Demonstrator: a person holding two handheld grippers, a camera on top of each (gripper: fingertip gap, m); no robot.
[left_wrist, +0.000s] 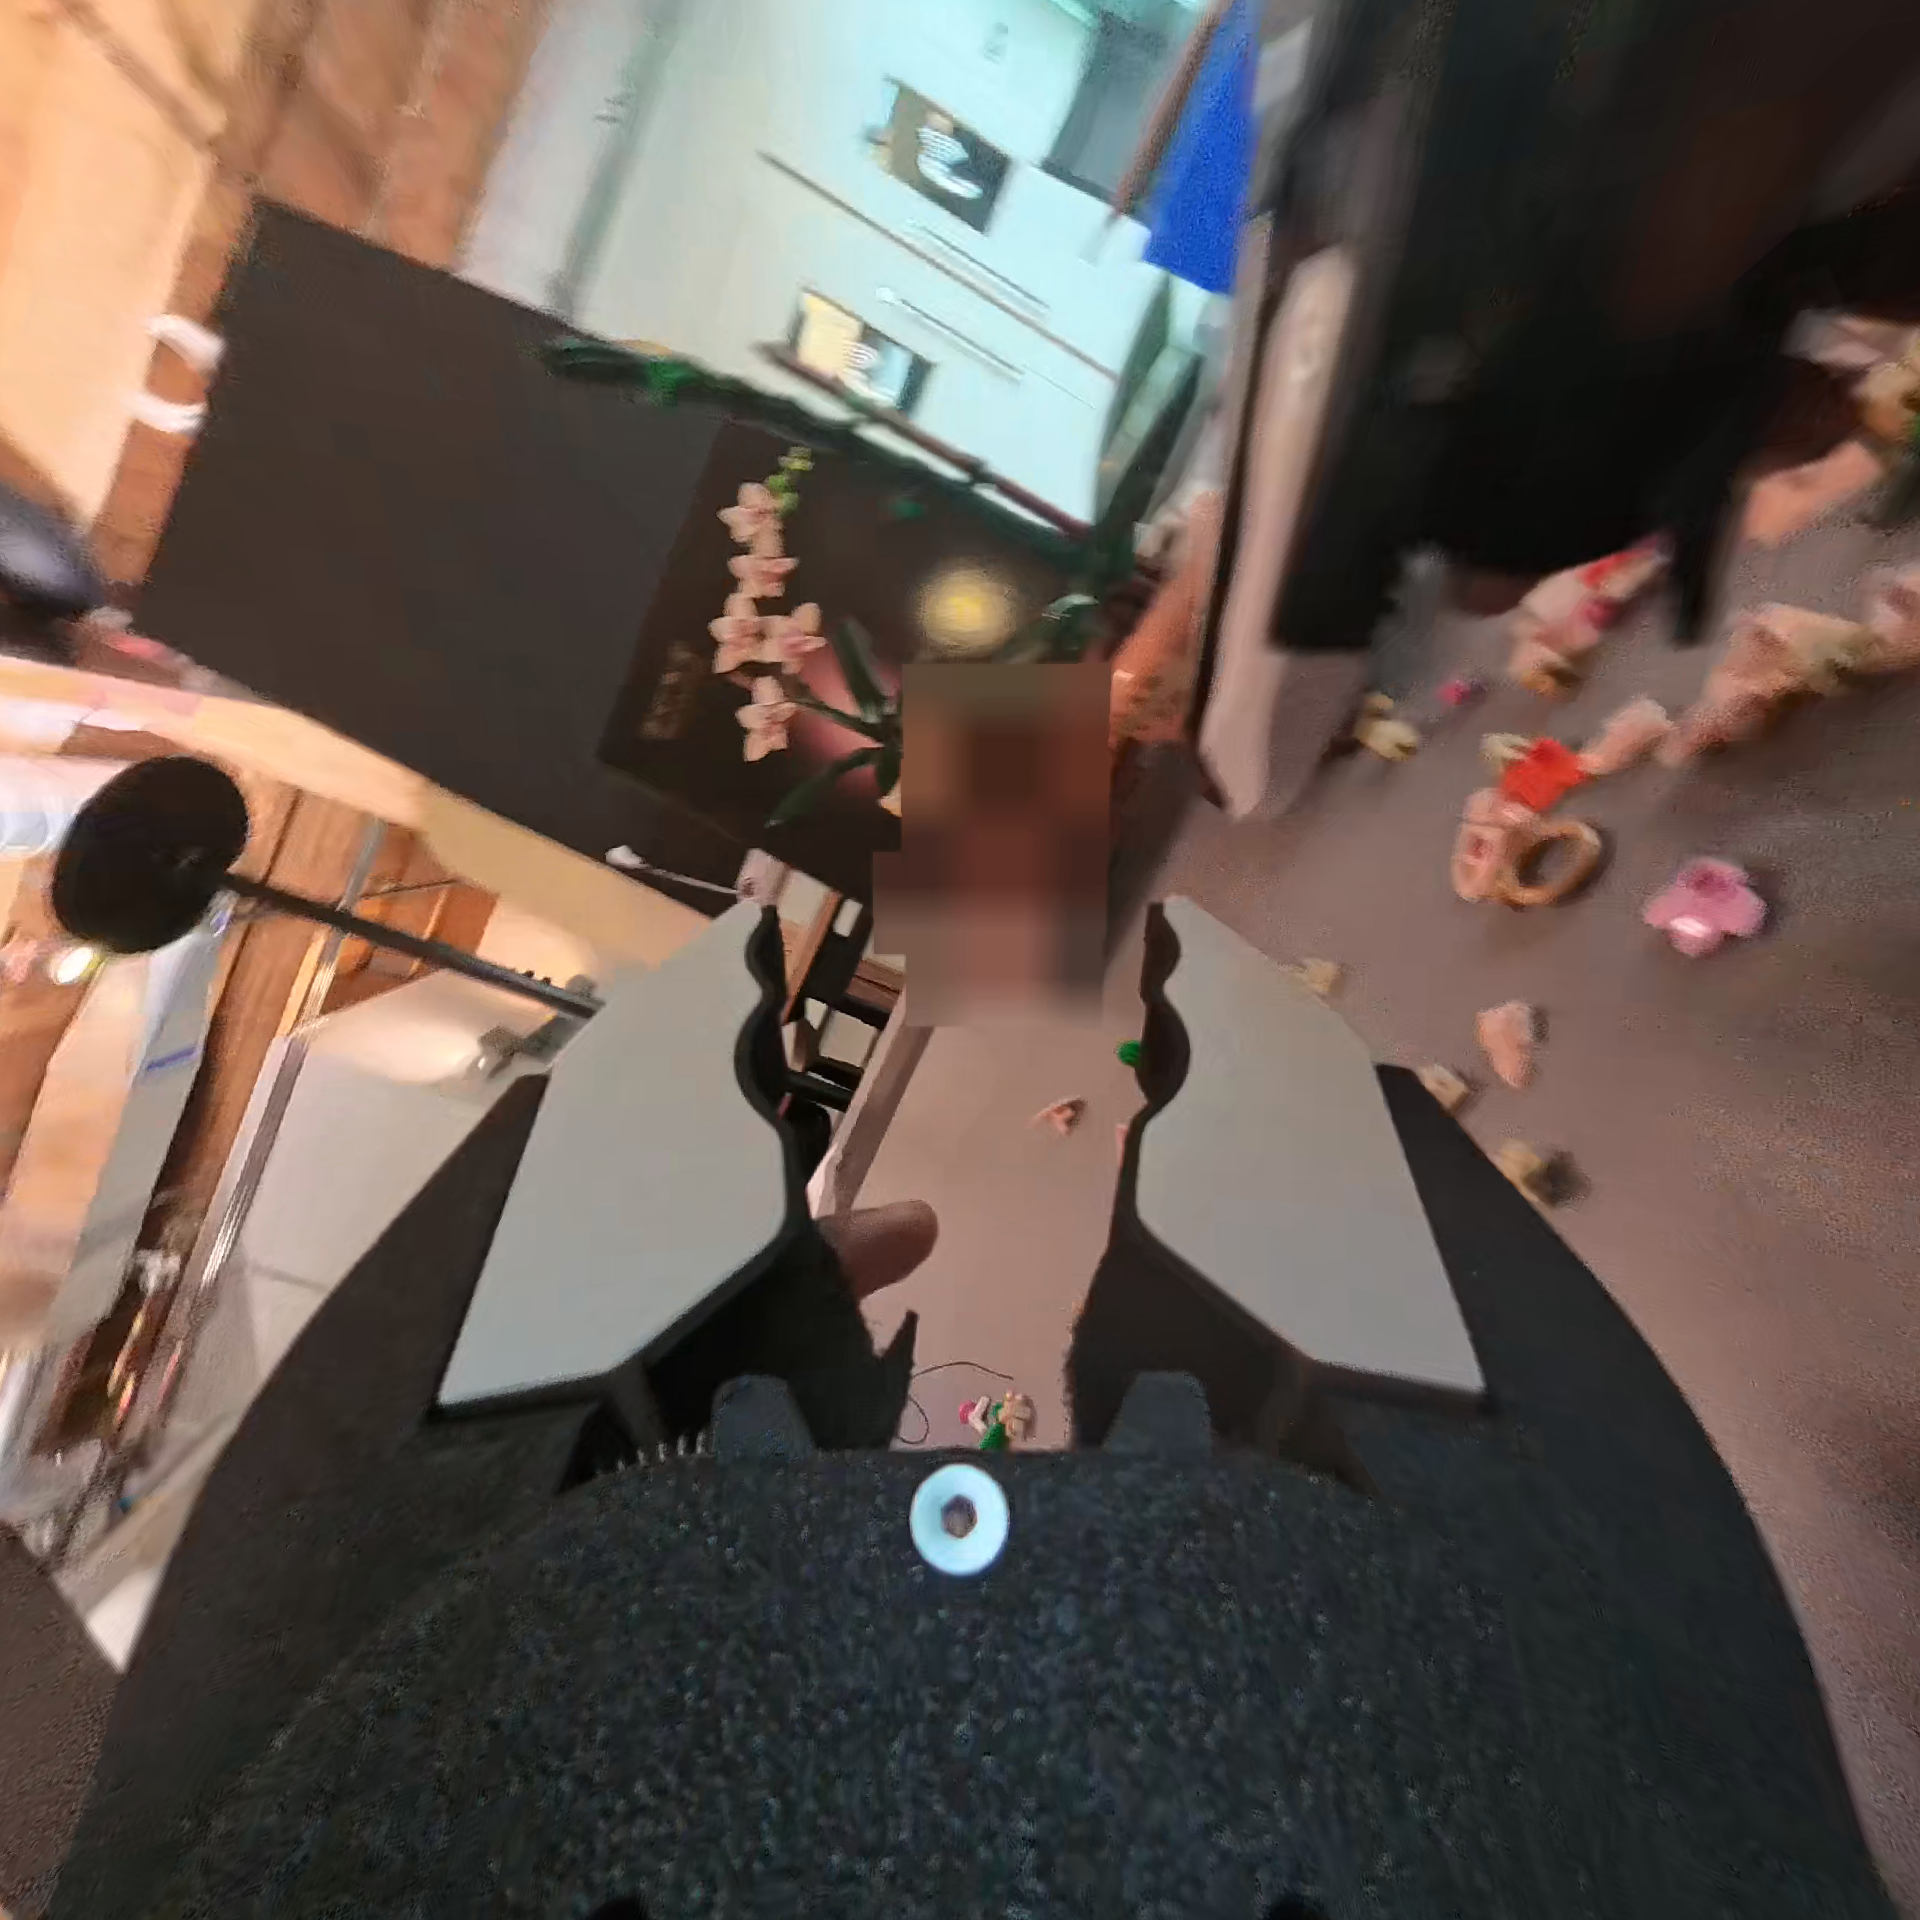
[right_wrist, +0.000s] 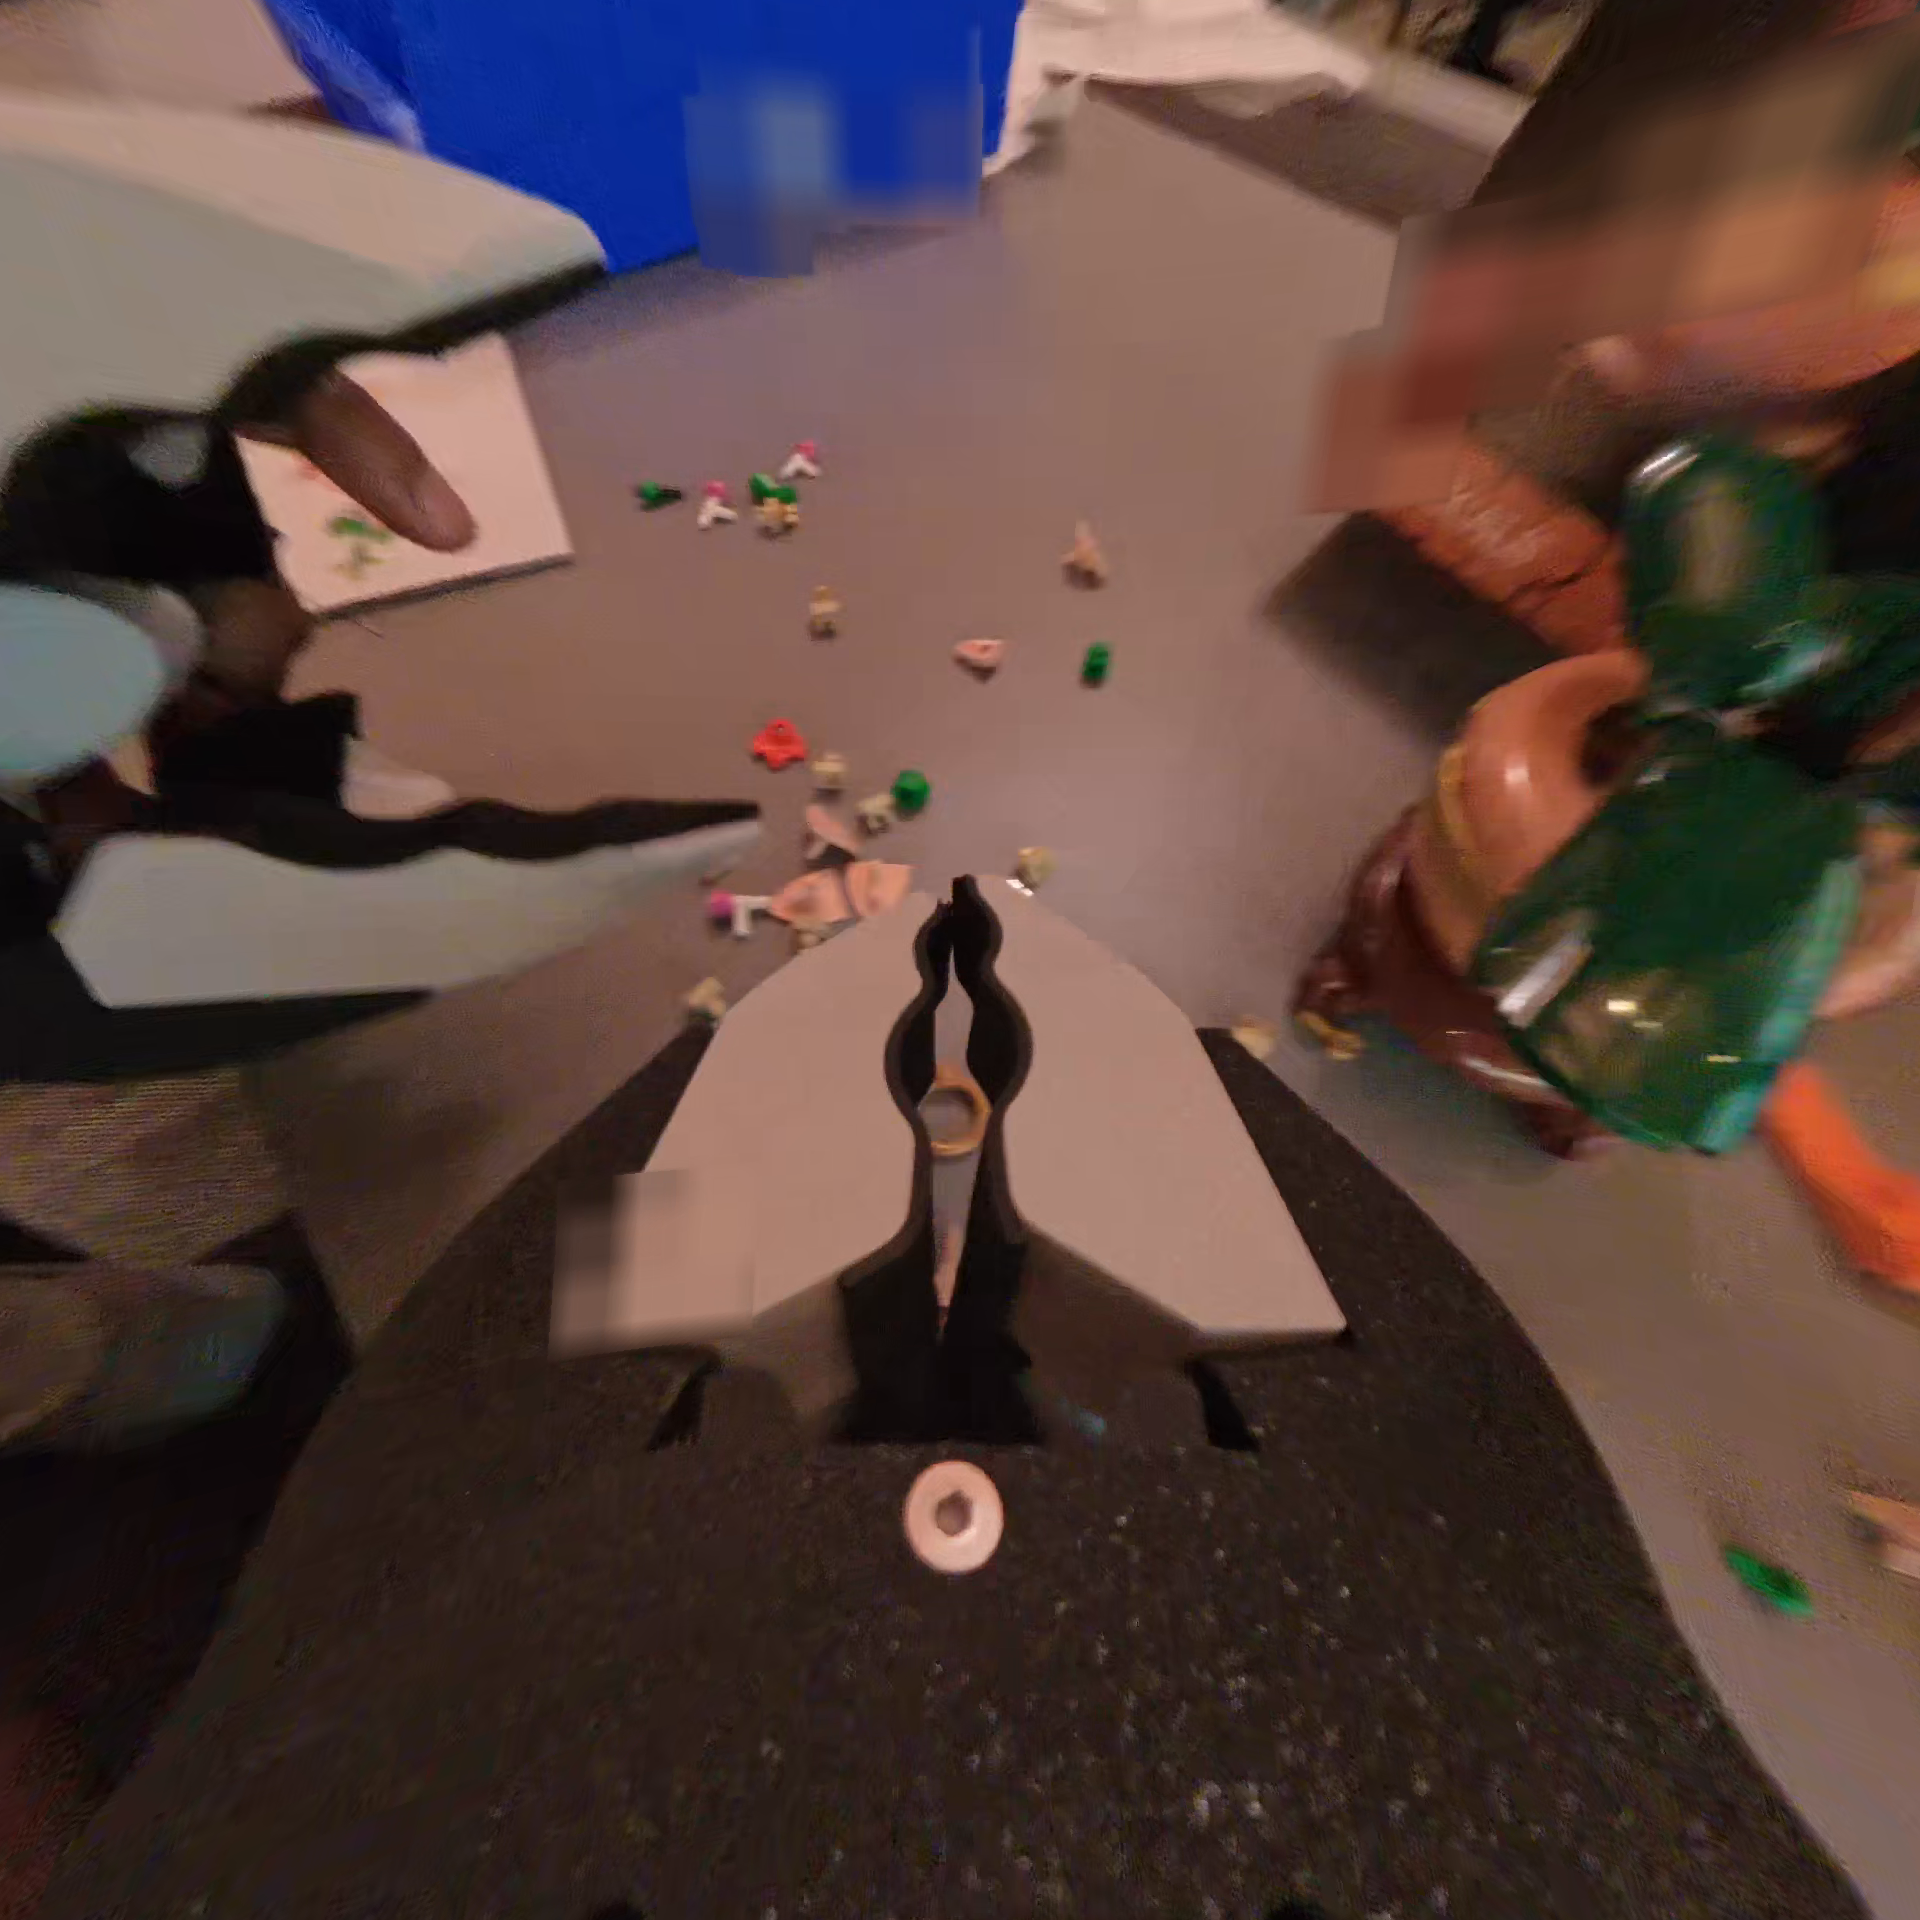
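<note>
My left gripper (left_wrist: 961, 930) is open with nothing between its fingers; it is raised and tilted, facing the room. It also shows at the left of the right wrist view (right_wrist: 675, 540), wide open, with a person's finger (right_wrist: 384, 468) beside it. My right gripper (right_wrist: 961, 896) is low over the grey floor (right_wrist: 1143, 416) with its fingertips touching. A small tan ring (right_wrist: 951, 1117) shows in the gap behind the tips. Pale pink petal pieces (right_wrist: 842, 894) lie just left of the tips, among a red piece (right_wrist: 779, 743) and green pieces (right_wrist: 1096, 662).
A brown pot (right_wrist: 1507, 831) with large green leaves (right_wrist: 1714, 883) is close on the right. A blue bin (right_wrist: 623, 104) and a white booklet (right_wrist: 436, 499) lie farther back. A dark box picturing pink flowers (left_wrist: 764, 623) and scattered pieces (left_wrist: 1527, 852) show in the left wrist view.
</note>
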